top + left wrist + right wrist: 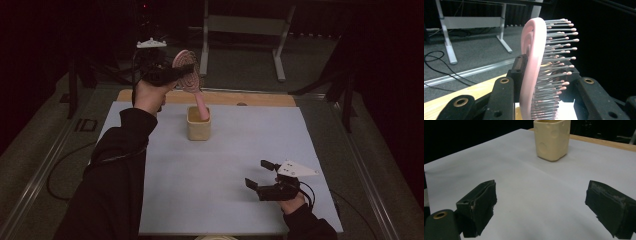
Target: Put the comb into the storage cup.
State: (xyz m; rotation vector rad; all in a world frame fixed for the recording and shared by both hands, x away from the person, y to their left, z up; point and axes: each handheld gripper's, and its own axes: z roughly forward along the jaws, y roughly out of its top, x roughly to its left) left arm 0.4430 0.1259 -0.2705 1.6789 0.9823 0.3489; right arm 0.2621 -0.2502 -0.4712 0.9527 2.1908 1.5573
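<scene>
Left hand-held gripper [181, 70] clamps pink hairbrush [190, 77], handle in cup [198, 124].

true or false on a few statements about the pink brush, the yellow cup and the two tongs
1. The left tongs are shut on the pink hairbrush. True.
2. The brush's handle end reaches into the yellow cup. True.
3. The right tongs hold the cup. False: they are open and empty, low over the white sheet, apart from the cup.
4. The cup lies tipped on its side. False: it stands upright.
5. The brush's bristles have rounded pink tips. True.
</scene>
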